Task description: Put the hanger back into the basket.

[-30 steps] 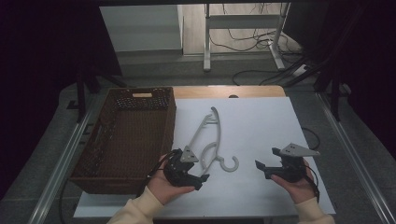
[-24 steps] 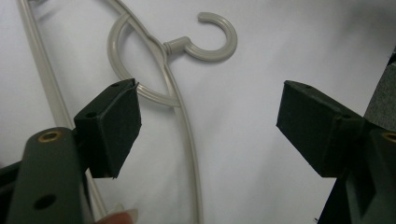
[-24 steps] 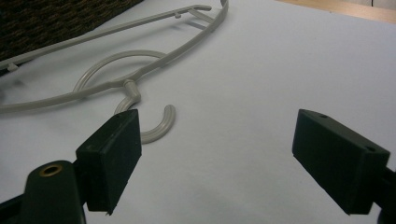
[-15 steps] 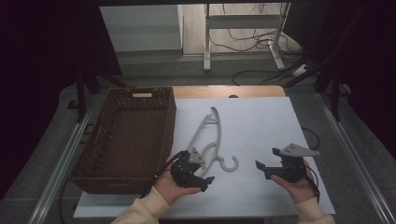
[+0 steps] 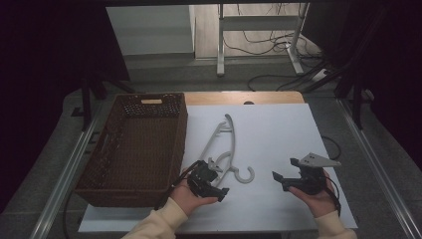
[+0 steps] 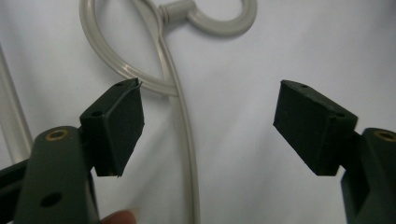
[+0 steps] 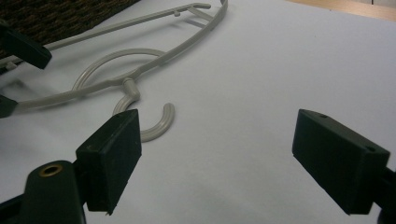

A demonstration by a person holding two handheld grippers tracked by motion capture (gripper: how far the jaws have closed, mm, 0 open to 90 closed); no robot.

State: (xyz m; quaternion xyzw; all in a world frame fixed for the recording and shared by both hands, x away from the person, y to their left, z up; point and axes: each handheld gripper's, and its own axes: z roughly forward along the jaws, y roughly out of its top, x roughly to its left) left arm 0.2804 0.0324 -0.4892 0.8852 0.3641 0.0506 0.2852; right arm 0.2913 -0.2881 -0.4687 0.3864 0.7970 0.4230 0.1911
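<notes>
Left tongs [image 5: 219, 185] now sit lower and closer over the grey plastic hanger [image 5: 225, 149] than a second ago, when they hovered just left of its hook end. Their jaws have just been closing a little yet stand wide apart; in the left gripper view the hanger's thin arm [image 6: 184, 154] runs between the two pads [image 6: 122, 122] without either pad pressing on it, so nothing is gripped yet. The hanger lies flat on the white sheet covering the counter [image 5: 278, 134], near the middle, its hook [image 5: 245, 175] at the near end and its long arm reaching toward the far side, just right of the brown wicker basket [image 5: 107, 164]. It has not shifted across the three high views. Right tongs [image 5: 277, 178] rest in the person's right hand [image 5: 313, 196] at the near right, well apart from the hanger, jaws wide and empty; no change there. Judgement: the left hand is settling into a grasp on the hanger's arm beside the neck loop; the closing is likely the start of the pinch. The arm is thin and lies flat on the sheet, so the pads probably need to come right down to the surface to catch it.
</notes>
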